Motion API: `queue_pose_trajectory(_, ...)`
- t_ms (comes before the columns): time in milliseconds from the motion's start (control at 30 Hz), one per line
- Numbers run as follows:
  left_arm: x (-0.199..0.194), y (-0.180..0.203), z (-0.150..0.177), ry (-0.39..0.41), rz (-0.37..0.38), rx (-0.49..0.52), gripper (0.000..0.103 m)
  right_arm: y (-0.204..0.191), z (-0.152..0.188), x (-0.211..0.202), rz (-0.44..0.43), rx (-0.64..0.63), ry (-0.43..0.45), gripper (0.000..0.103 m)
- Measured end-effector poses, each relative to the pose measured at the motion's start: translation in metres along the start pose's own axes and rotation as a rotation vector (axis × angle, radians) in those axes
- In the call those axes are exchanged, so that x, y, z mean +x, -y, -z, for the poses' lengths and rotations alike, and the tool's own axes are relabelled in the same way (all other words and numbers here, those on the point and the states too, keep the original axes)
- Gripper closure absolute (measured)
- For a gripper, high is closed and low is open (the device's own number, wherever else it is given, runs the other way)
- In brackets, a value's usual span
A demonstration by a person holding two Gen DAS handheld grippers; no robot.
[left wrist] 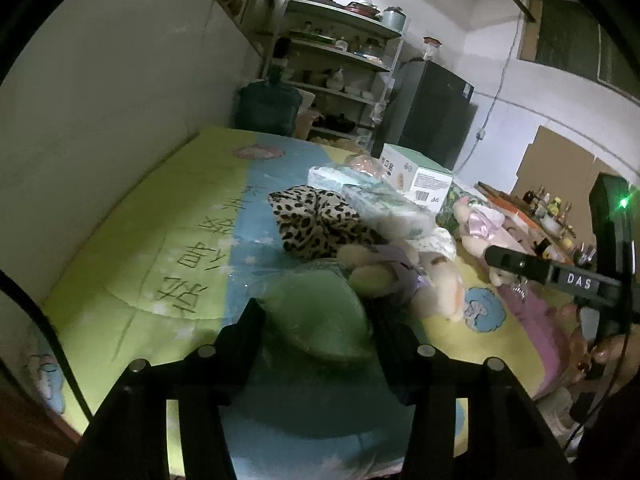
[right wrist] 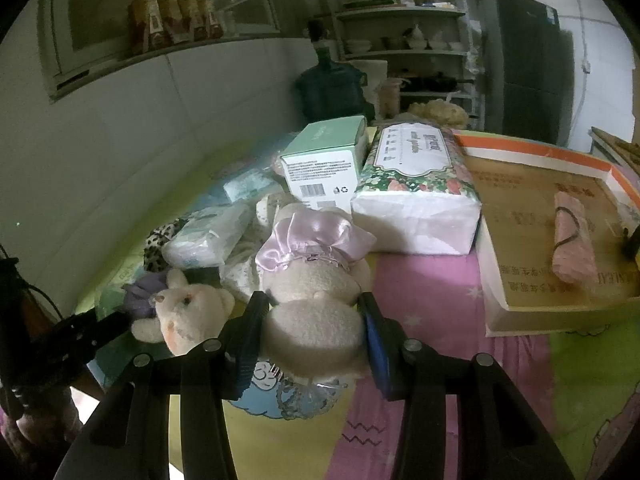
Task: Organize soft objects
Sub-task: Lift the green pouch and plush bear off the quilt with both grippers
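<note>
Left gripper (left wrist: 316, 320): my fingers sit either side of a green packet in clear wrap (left wrist: 320, 312); both pads seem to touch its sides, so I read this as a grip on it, though the dim light leaves me unsure how firm.
Right gripper (right wrist: 312, 320): my fingers are clamped on the lower body of a cream plush toy in a pink satin dress (right wrist: 316, 292), one pad on each flank.
Carrier: a quilt (left wrist: 160, 240) with green, blue, yellow and pink patches and large written characters; everything rests on it.
Green packet: on the blue stripe toward the near edge of the quilt, touching a small plush toy with a purple bow (right wrist: 184, 316) that lies just beside it.
Leopard-print cloth (left wrist: 316, 220): bunched up behind the green packet, toward the middle of the quilt.
Wrapped white packs (right wrist: 208, 236): piled against the leopard cloth, on its far side.
Mint and white box (right wrist: 324, 164): upright near the far edge of the quilt.
Floral tissue pack (right wrist: 416, 192): just beside the mint box, touching the cardboard tray.
Cardboard tray (right wrist: 520, 312): at the right side of the quilt, with a rolled pink cloth (right wrist: 572, 240) lying inside it.
Dressed plush toy: lifted or resting I cannot tell; it is in front of the tissue pack, near the tray's left wall.
</note>
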State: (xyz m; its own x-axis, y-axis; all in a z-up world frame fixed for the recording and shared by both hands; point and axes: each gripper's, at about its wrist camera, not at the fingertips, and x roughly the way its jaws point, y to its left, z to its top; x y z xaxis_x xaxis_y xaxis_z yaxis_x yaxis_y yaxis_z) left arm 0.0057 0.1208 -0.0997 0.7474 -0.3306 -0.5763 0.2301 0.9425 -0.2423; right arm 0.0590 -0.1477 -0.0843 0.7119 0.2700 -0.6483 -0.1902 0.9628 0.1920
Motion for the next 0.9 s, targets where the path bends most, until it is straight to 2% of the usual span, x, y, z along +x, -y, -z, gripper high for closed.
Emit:
queue_pose_trajectory(200,-0.014,-0.007,0.0,0.03,-0.023,-0.004,0.05,0.001,0.0,-0.002,-0.005,-0.004,0.002,0.056)
queue_pose_trajectory(333,-0.027,-0.008,-0.007,0.079,-0.03,-0.014,0.051,0.0,-0.002,-0.007,-0.003,-0.006,0.023,0.056)
queue_pose_trajectory(667,-0.033,0.018,-0.026,0.129,-0.051,0.036,0.052,-0.001,-0.007,-0.024,0.005,-0.024,0.069,0.056)
queue_pose_trajectory(900,-0.031,0.039,-0.042,0.162,-0.022,0.041,0.053,0.006,-0.011,-0.041,0.012,-0.026,0.113,0.056)
